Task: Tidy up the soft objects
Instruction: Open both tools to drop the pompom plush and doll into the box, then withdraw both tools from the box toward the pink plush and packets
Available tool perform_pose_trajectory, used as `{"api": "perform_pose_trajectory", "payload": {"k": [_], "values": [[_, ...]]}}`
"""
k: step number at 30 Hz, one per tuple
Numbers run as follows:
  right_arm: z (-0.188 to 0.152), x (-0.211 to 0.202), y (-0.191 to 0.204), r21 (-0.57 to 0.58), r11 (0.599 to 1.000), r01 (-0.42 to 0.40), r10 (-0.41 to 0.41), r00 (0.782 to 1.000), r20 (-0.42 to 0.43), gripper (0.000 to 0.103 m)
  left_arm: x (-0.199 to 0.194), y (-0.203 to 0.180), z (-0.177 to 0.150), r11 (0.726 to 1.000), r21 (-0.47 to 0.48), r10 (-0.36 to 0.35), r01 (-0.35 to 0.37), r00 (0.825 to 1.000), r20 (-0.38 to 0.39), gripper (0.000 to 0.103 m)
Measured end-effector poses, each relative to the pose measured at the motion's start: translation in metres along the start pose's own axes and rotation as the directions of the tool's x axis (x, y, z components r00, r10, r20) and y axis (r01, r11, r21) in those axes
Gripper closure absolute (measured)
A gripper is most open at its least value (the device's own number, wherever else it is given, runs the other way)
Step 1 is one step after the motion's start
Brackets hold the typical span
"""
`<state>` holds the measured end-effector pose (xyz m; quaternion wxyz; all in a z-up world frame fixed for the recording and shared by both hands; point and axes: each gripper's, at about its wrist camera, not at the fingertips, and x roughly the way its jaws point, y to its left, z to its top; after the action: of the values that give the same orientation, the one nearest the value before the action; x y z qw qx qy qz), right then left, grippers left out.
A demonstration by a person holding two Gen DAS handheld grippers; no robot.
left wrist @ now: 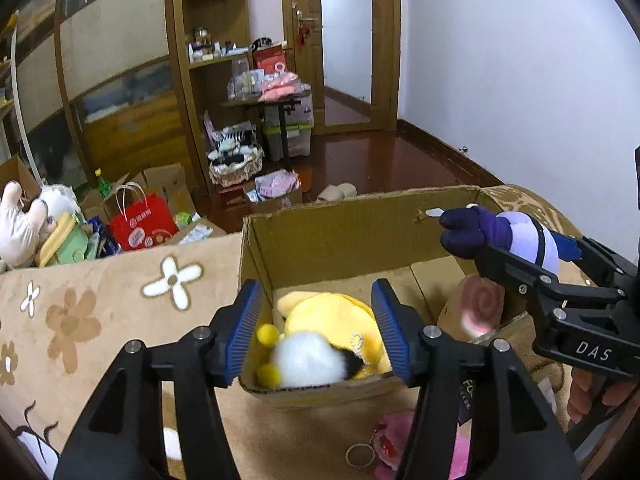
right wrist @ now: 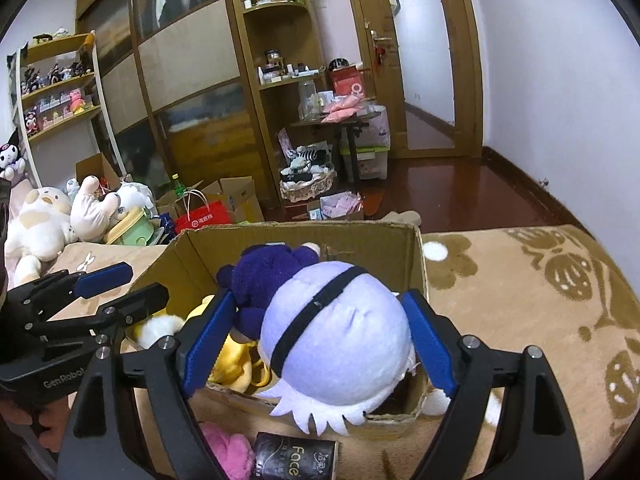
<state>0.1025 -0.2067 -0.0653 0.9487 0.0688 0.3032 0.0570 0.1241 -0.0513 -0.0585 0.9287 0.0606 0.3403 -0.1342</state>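
Black-armed with blue pads, the left gripper (left wrist: 316, 332) stands parted and empty above the yellow-and-white plush toy (left wrist: 320, 340), which lies inside the open cardboard box (left wrist: 340, 232). Across the box, the right gripper (right wrist: 320, 340) holds the lavender-headed, dark purple doll (right wrist: 332, 340) between wide-set pads over the box's right side. Surrounding the box is a tan flowered blanket (left wrist: 100, 300), with a pink plush (left wrist: 396, 440) near its front wall.

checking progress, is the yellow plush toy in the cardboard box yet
In: the yellow plush toy lies on the floor of the open cardboard box.
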Motion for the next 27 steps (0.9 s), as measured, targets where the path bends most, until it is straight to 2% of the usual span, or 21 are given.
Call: {"api": "perform_pose_trajectory", "payload": {"k": [4, 8, 11, 17, 21, 27], "values": [[-0.001, 0.000, -0.002, 0.006, 1.000, -0.007, 0.007, 1.000, -0.005, 0.013, 0.002, 0.004, -0.003, 1.000, -0.011, 0.017, -0.017, 1.000, -0.017, 0.036], [0.000, -0.005, -0.002, 0.010, 1.000, -0.008, 0.008, 1.000, 0.001, 0.006, -0.001, 0.004, -0.002, 1.000, -0.012, 0.025, -0.025, 1.000, -0.017, 0.023], [0.000, -0.009, -0.001, 0.000, 1.000, -0.001, 0.001, 1.000, 0.006, 0.005, -0.005, 0.004, -0.002, 0.999, -0.010, 0.039, -0.039, 0.999, -0.013, 0.013], [0.001, -0.021, -0.004, 0.013, 1.000, 0.006, -0.006, 1.000, 0.014, 0.004, -0.010, 0.006, -0.006, 0.999, -0.021, 0.039, -0.040, 0.999, -0.034, 0.011], [0.001, -0.031, -0.005, 0.017, 1.000, 0.015, -0.016, 1.000, 0.019, 0.003, -0.018, 0.006, -0.008, 0.998, -0.026, 0.053, -0.053, 0.998, -0.030, 0.006], [-0.001, -0.048, -0.007, 0.028, 0.999, 0.029, -0.030, 0.999, 0.028, 0.003, -0.031, 0.001, -0.011, 0.997, -0.015, 0.072, -0.072, 0.997, -0.028, 0.005]]}}
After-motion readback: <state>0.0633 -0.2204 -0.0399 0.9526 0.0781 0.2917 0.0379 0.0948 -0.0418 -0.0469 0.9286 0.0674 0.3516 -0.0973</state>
